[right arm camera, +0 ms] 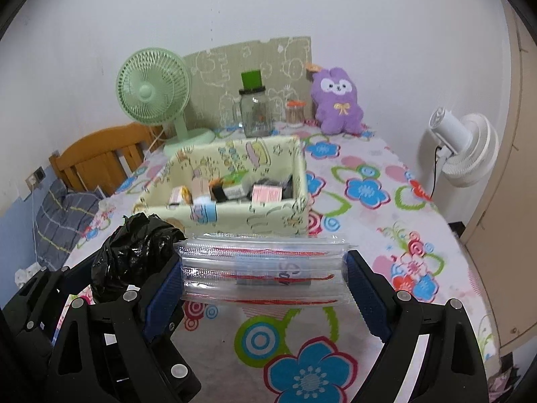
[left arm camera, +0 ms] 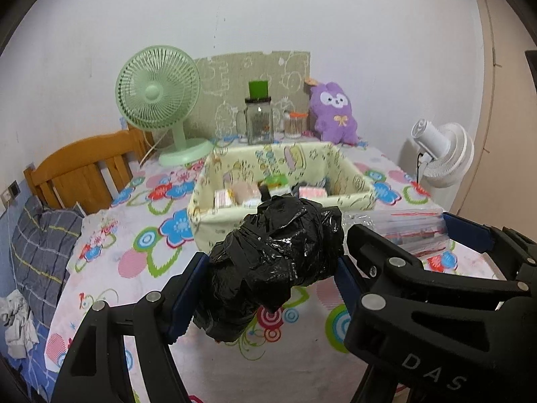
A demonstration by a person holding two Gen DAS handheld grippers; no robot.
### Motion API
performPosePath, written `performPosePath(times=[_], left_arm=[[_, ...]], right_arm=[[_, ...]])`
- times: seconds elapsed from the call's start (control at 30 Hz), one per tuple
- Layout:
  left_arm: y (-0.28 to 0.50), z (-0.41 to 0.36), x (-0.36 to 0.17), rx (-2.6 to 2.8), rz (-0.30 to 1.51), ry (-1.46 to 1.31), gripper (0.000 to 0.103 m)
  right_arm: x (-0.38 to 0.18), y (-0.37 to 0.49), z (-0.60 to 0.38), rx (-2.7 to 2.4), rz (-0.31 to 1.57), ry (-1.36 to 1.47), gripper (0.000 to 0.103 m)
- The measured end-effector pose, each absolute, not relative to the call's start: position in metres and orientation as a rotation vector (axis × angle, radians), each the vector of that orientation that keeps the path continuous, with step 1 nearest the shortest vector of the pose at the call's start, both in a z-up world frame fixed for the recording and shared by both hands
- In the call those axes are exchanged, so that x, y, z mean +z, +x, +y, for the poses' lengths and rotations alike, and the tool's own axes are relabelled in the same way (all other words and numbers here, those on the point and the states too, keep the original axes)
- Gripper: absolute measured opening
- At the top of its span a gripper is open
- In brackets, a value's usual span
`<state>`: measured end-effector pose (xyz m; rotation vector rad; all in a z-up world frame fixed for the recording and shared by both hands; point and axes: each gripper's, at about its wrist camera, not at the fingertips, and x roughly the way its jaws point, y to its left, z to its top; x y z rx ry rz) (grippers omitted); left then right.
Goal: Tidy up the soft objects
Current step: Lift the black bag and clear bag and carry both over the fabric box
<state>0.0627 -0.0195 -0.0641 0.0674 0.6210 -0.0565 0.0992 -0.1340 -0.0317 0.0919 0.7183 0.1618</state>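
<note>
My left gripper (left arm camera: 272, 278) is shut on a crumpled roll of black plastic bags (left arm camera: 275, 262), held above the flowered tablecloth (left arm camera: 134, 255). It also shows in the right wrist view (right arm camera: 131, 255), to the left. My right gripper (right arm camera: 265, 285) is shut on a stack of clear zip bags with red seals (right arm camera: 261, 268), which also shows in the left wrist view (left arm camera: 402, 228). A pale yellow fabric-lined box (right arm camera: 268, 215) with several small items inside stands just beyond both grippers; it also shows in the left wrist view (left arm camera: 214, 228).
At the back stand a green desk fan (left arm camera: 157, 94), a glass jar (left arm camera: 258, 121), a small orange-lidded jar (left arm camera: 295, 124) and a purple plush (left arm camera: 332, 110). A white fan (right arm camera: 466, 147) stands right of the table. A wooden headboard (left arm camera: 84, 164) and a pillow (left arm camera: 40, 245) are left.
</note>
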Motion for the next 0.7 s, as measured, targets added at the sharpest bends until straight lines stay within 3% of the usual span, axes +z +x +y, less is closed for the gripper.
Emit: performPosePath(times=[0.7], left_arm=[[0.061,-0.019,-0.022,-0.048,0.551,0.042,0.078]], right_arm=[[0.018,0.094,-0.136,0.173,0.624,0.060,0.092]])
